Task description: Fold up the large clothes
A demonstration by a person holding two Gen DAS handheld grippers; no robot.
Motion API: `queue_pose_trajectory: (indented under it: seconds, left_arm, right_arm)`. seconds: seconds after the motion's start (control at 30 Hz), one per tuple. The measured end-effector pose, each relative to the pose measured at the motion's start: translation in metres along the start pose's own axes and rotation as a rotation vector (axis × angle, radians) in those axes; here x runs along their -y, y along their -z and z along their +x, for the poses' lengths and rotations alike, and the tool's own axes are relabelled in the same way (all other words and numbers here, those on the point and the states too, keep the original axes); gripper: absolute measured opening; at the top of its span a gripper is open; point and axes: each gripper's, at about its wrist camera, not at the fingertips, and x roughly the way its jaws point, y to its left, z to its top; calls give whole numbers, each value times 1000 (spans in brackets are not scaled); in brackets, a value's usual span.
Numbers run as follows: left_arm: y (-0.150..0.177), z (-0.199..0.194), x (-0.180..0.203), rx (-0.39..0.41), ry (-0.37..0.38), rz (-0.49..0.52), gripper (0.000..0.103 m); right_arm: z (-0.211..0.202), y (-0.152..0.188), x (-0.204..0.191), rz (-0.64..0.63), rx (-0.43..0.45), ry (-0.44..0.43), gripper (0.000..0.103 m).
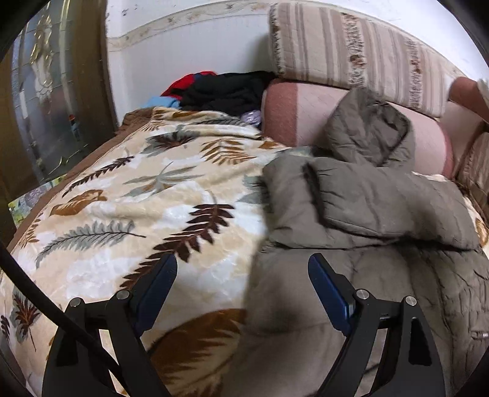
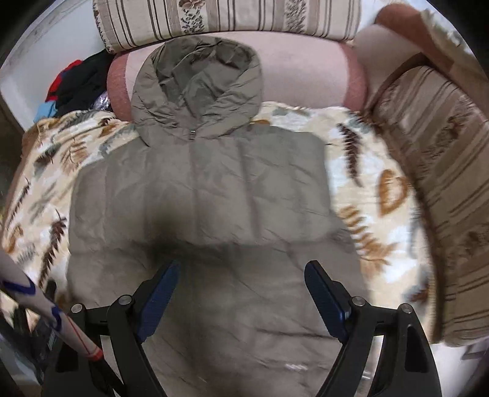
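Note:
An olive-grey padded hooded jacket lies flat on a leaf-patterned blanket, hood resting against a pink bolster. Both sleeves are folded in across the chest; one shows in the left wrist view. My left gripper is open and empty, hovering over the jacket's left edge where it meets the blanket. My right gripper is open and empty, above the jacket's lower middle.
A pile of black, red and blue clothes lies at the far left corner by the wall. Striped cushions line the back and the right side. A glass door stands left of the bed.

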Motion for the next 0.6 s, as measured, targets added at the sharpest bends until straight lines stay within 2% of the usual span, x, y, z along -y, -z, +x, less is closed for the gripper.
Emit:
queue_pose_trajectory:
  seconds: [0.17, 0.3, 0.47, 0.6]
  left_arm:
    - [-10, 20, -14, -37, 10, -64, 87]
    - [-14, 44, -13, -93, 16, -64, 87]
    - [-13, 61, -12, -117, 29, -83, 87]
    - [-10, 70, -6, -142, 35, -67, 87]
  right_arm:
    - [55, -20, -33, 21, -2, 21, 88]
    - [72, -46, -36, 59, 36, 16, 88]
    - [61, -118, -32, 114, 184, -2, 88]
    - [53, -184, -44, 120, 264, -83, 88]
